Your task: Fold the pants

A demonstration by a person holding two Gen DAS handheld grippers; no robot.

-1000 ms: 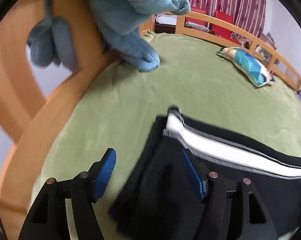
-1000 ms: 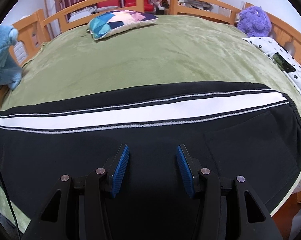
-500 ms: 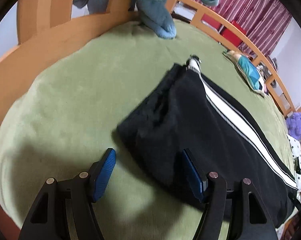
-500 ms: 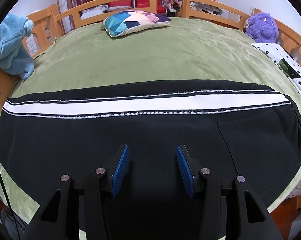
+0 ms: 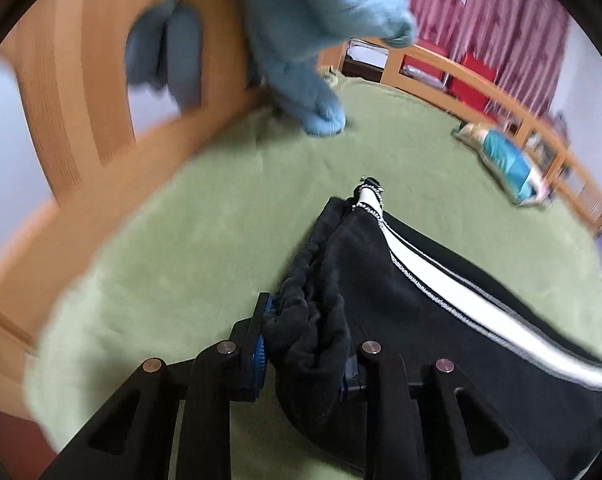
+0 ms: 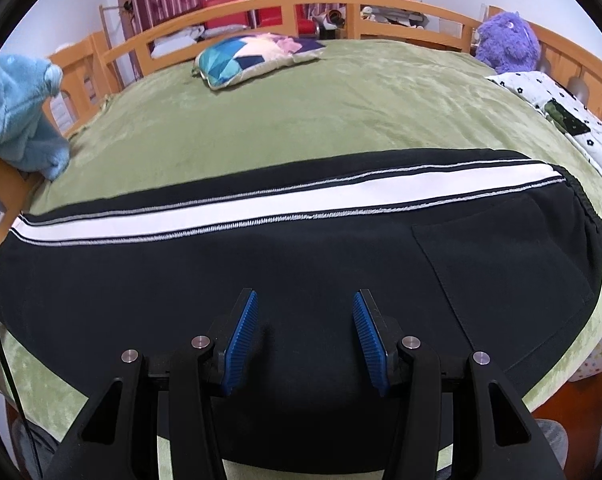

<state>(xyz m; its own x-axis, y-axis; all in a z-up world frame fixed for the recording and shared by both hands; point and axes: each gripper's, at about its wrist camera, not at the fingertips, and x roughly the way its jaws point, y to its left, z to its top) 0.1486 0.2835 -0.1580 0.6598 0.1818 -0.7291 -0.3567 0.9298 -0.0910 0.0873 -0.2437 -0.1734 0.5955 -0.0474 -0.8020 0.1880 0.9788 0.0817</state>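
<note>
A: Where are the pants point(image 6: 301, 264) vs the 2 grippers?

B: Flat on the green blanket point(image 6: 341, 112), long axis running 9 to 3 o'clock in the right wrist view, white stripe point(image 6: 285, 206) on the far side. Waistband end w/ the pocket sits toward 3, leg cuffs toward 9.

A: Left gripper point(image 5: 303, 350)?

B: Clamped on the bunched cuff end point(image 5: 309, 320); black cloth fills the gap btw its blue pads, which squeeze it from both sides. From there the rest of the pants stretches off toward 2 o'clock in the left wrist view.

A: And the right gripper point(image 6: 303, 340)?

B: Jaws apart, nothing btw the pads. It sits over the mid part of the pants near the close edge, black fabric right under it. Can't tell if it's touching the cloth.

A: So which one does the fold?

B: My guess: the left, since it alone has a hold and is at the cuff end. Fold should run along the long axis, cuffs carried toward the waistband at 3. Right is nearer the middle, so prob. pins the crease line.

A: Anything in the way?

B: Pillow point(image 6: 257, 56) at 12, well apart. Blue plush point(image 5: 313, 28) on the rail near the left side, also apart.
</note>
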